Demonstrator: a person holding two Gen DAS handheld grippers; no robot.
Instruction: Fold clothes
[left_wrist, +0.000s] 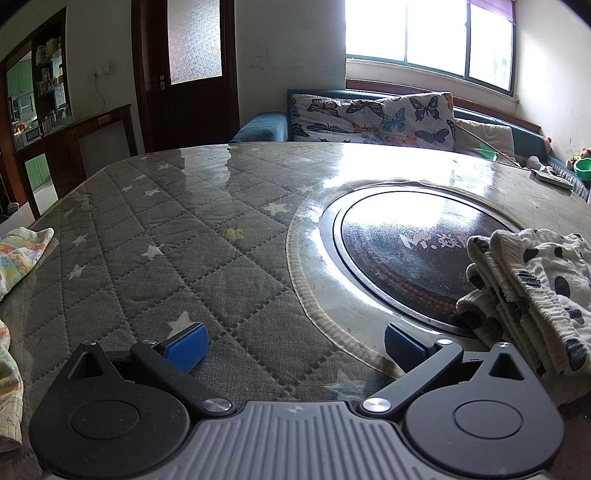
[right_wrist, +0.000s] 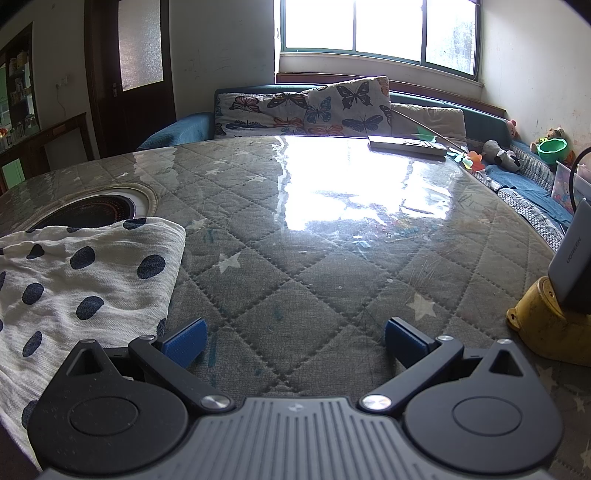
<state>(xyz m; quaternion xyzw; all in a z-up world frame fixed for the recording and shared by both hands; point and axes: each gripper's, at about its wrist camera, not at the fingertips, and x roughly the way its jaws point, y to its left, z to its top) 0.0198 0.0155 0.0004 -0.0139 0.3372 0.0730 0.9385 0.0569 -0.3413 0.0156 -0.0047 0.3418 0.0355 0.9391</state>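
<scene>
Both tongs, left (left_wrist: 293, 345) and right (right_wrist: 295, 341), gape released above the grey quilted star-print tabletop (right_wrist: 295, 266). The folded white cloth with dark polka dots (right_wrist: 85, 273) lies between them, partly covering the round black inset cooktop (left_wrist: 402, 251). Farther off lies a butterfly-print cushion (right_wrist: 306, 107).

Polka-dot garment (right_wrist: 85, 280) and pastel cloth (left_wrist: 22, 254) run off-frame.

The left gripper (left_wrist: 293, 341) hovers with jaws spread wide over the quilted table (left_wrist: 177, 236), folded polka-dot garment (left_wrist: 532, 291) beside.
</scene>
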